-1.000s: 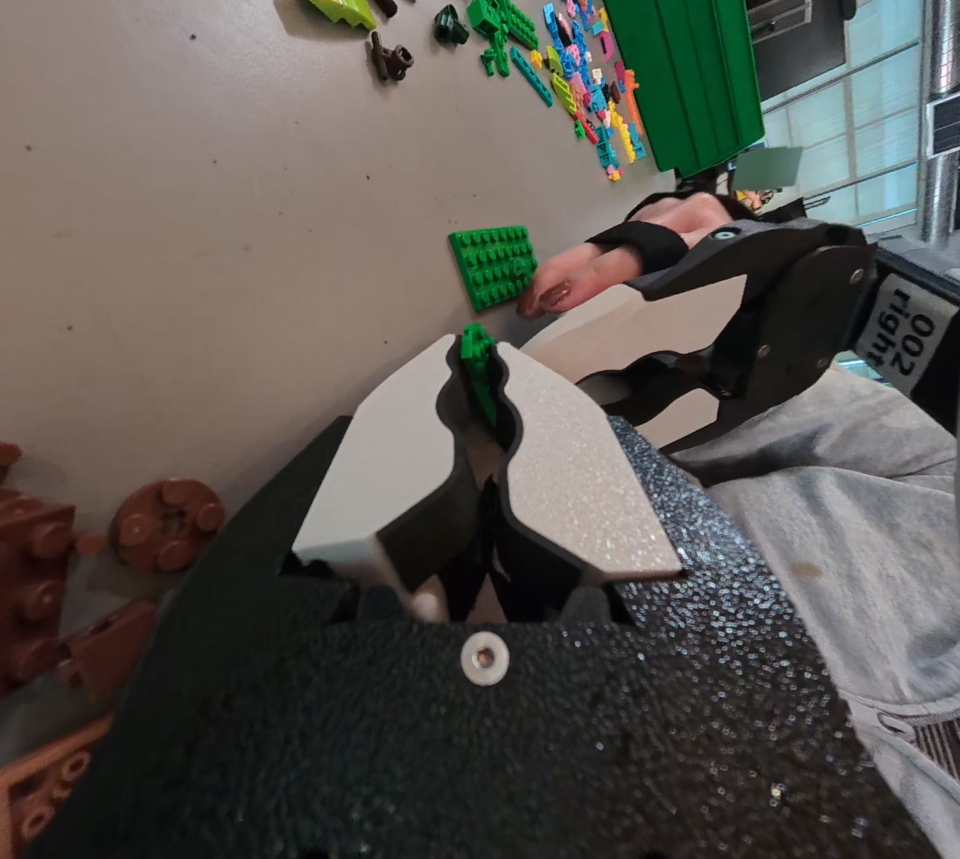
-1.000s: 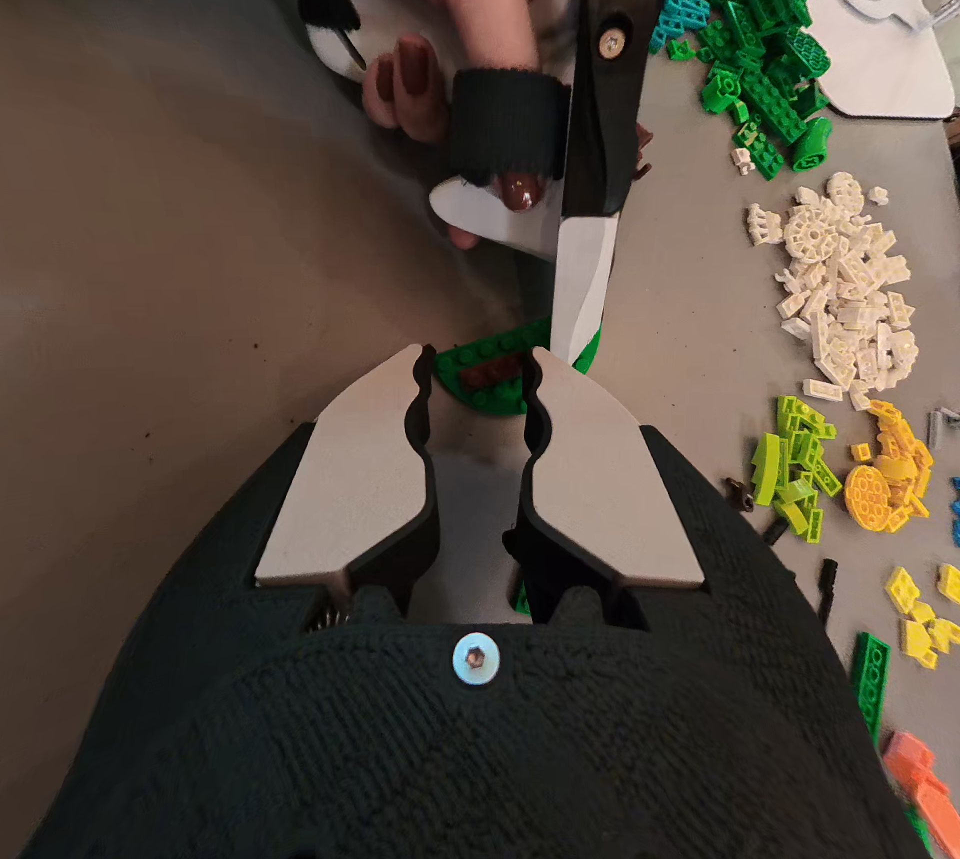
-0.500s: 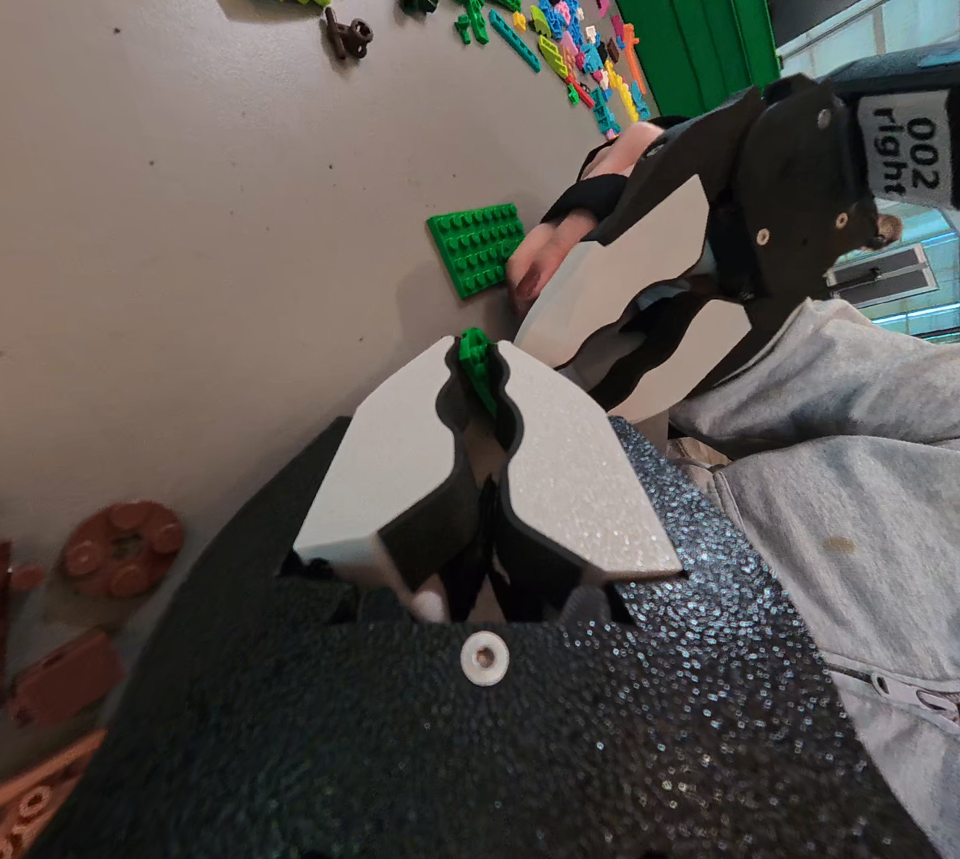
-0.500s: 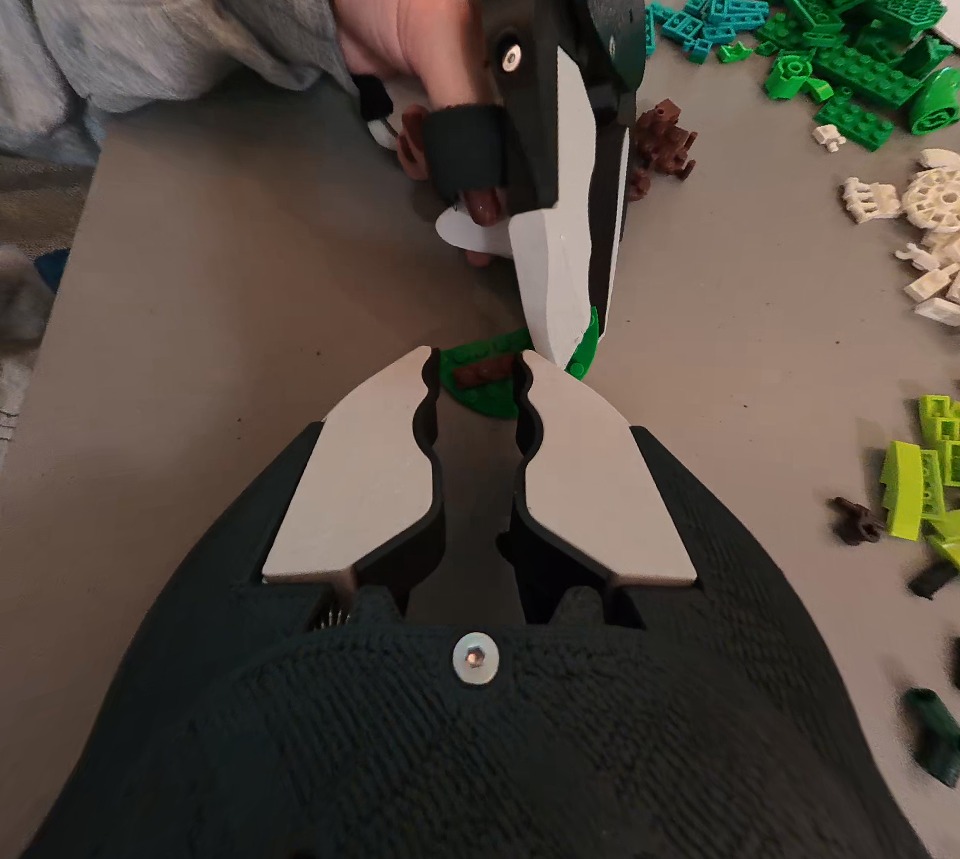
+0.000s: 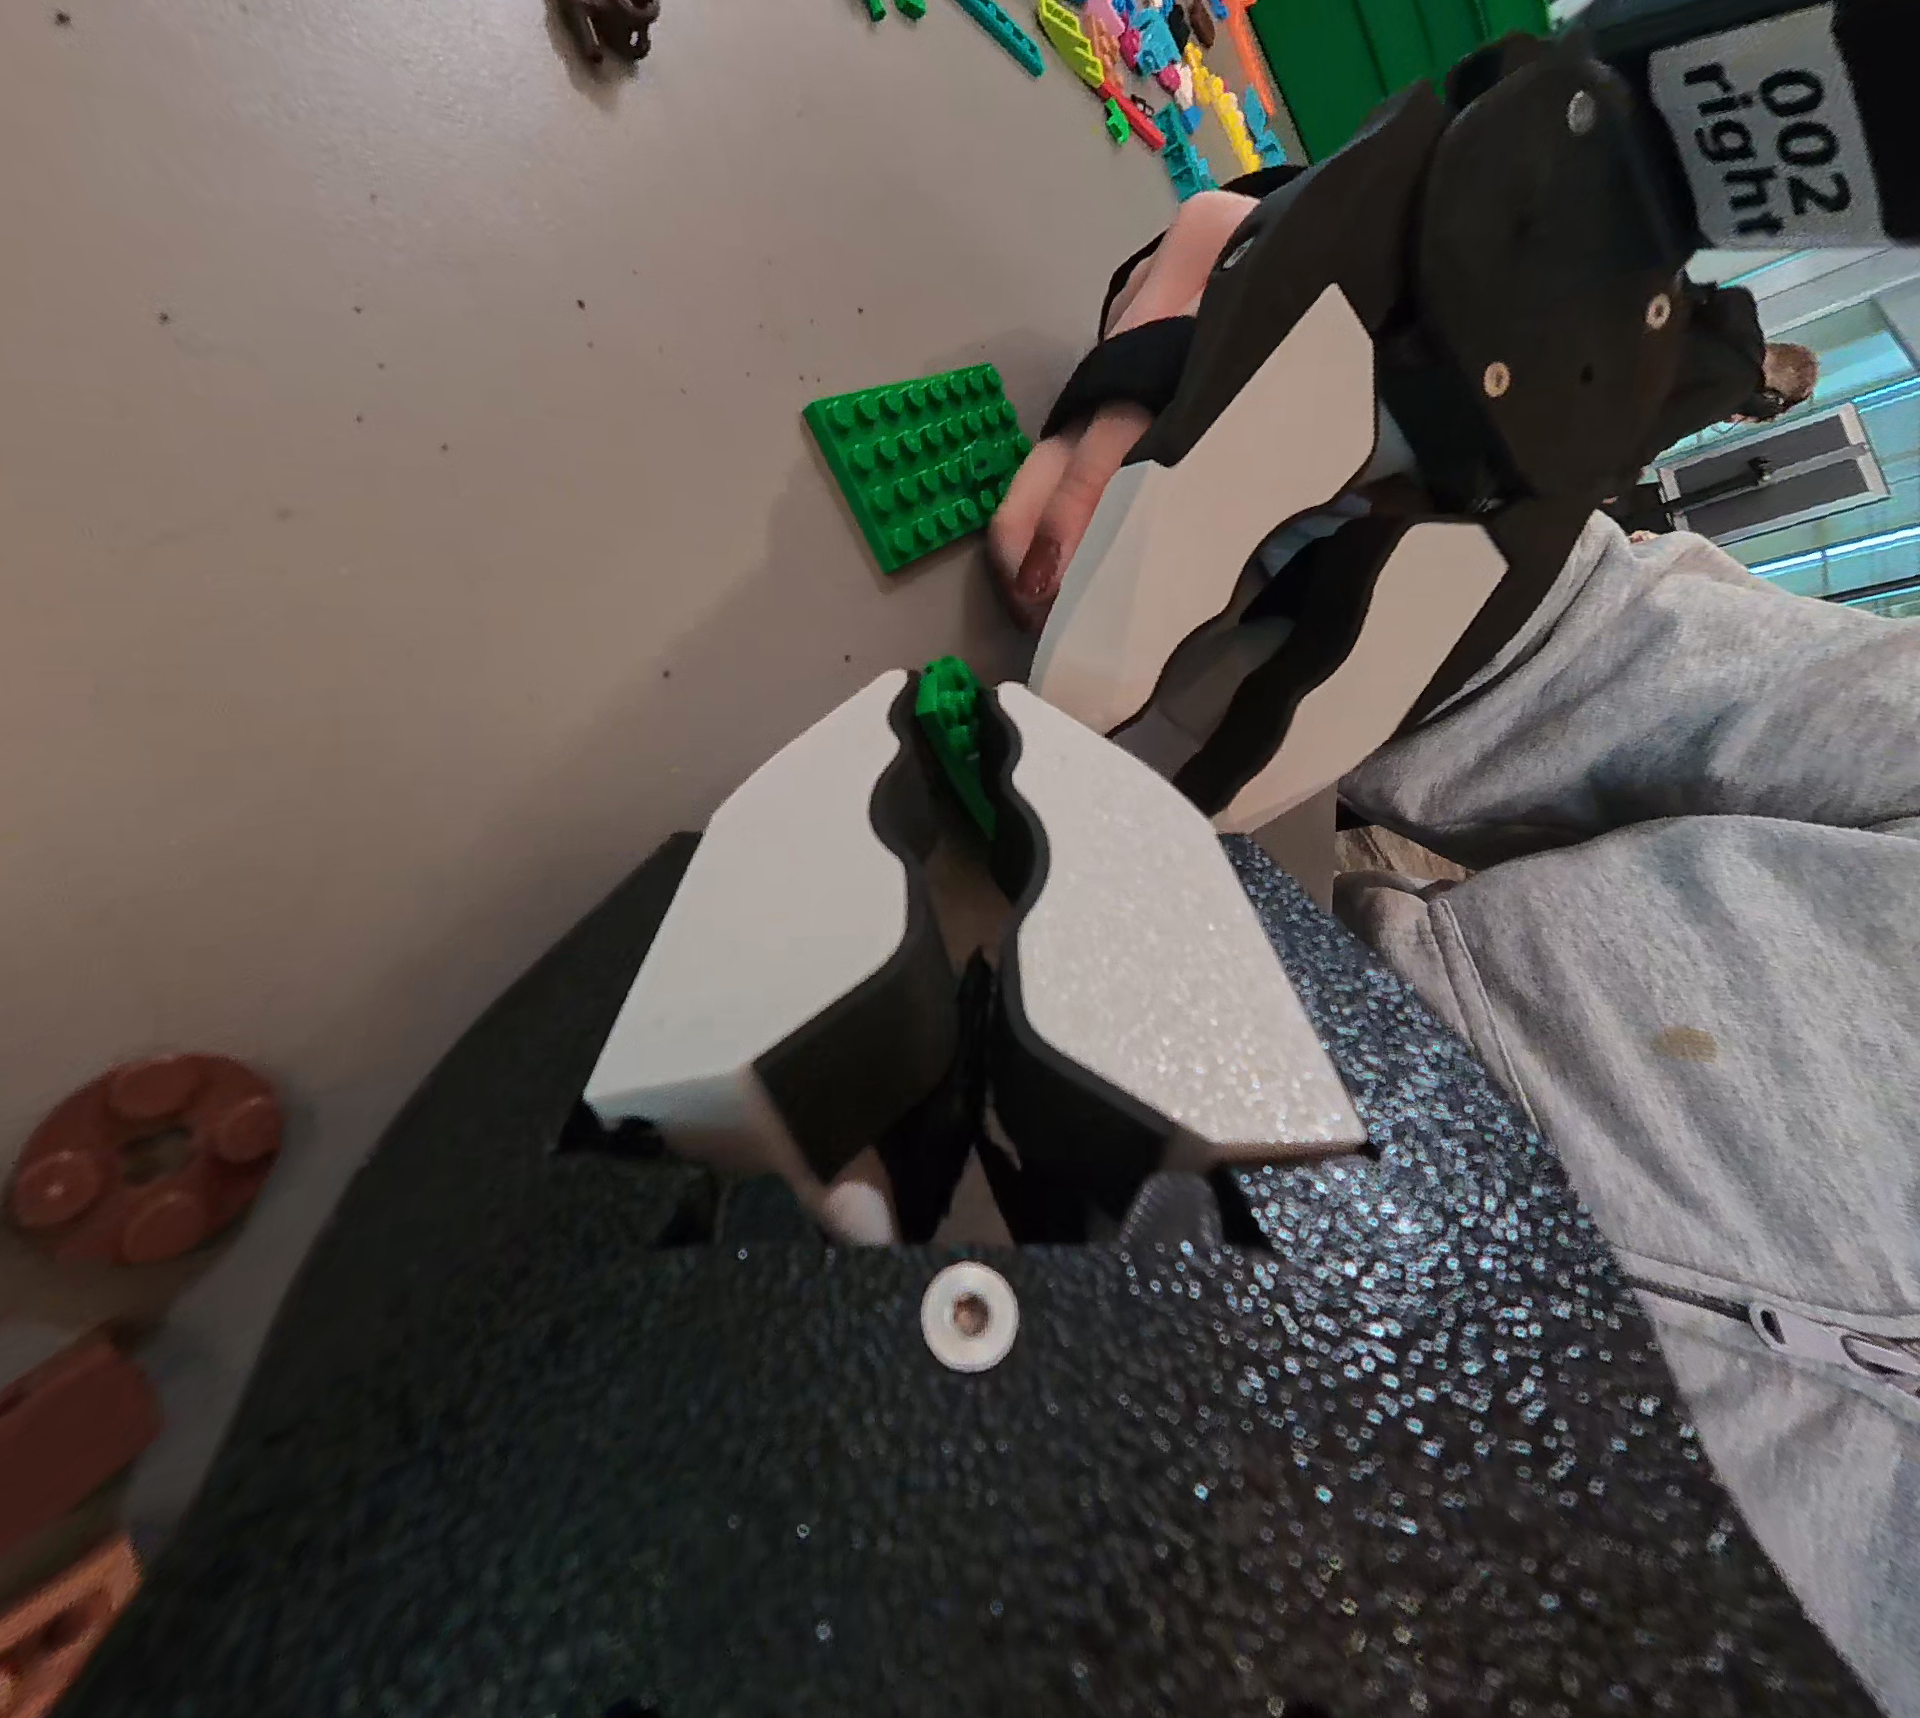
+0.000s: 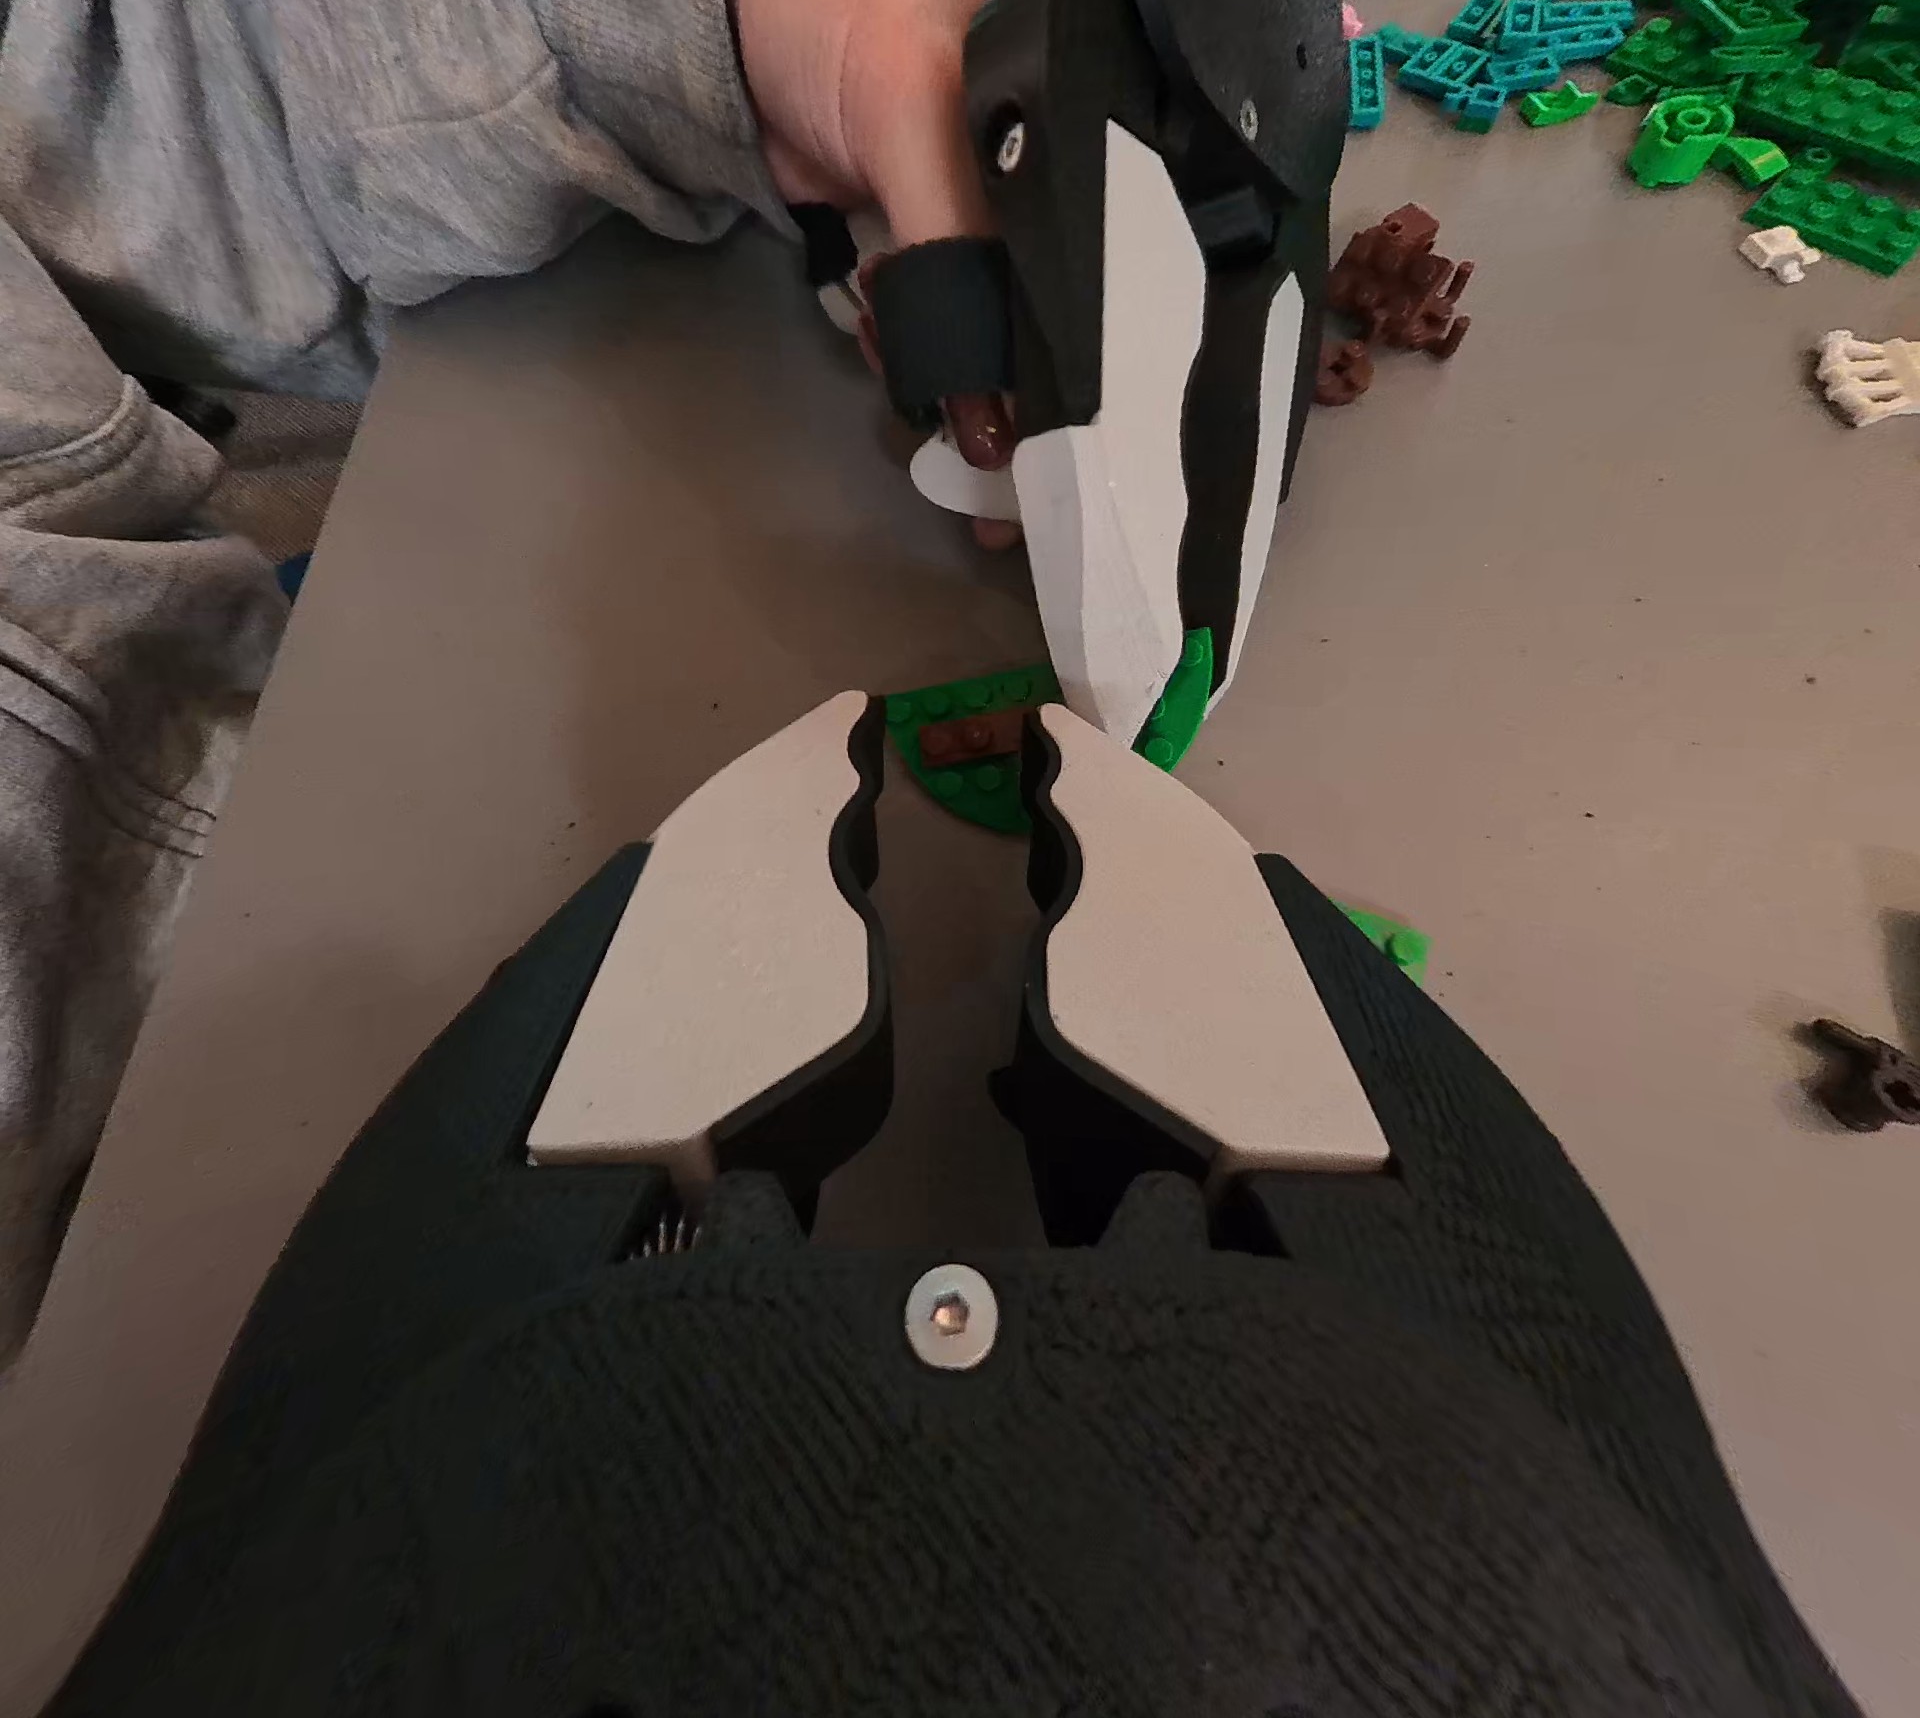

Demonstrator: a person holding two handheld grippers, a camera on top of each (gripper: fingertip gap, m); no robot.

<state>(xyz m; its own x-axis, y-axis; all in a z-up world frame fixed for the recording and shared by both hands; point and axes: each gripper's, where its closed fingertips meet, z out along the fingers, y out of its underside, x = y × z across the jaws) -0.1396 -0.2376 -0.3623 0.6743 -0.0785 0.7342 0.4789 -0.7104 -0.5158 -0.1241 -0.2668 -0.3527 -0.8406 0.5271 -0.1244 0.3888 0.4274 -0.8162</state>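
L gripper (image 5: 948, 700) – green plate (image 5: 951, 733), edge-on, pinched

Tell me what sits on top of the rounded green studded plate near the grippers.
A small brown plate sits on the rounded green studded plate. The left gripper clamps its far edge, covering the part beneath its white fingers.

A bright green plate (image 6: 977, 785) bears a brown piece (image 6: 971, 738); the table (image 6: 623, 629) is grey-brown

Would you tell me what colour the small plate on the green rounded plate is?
Brown; the right wrist view shows it best.
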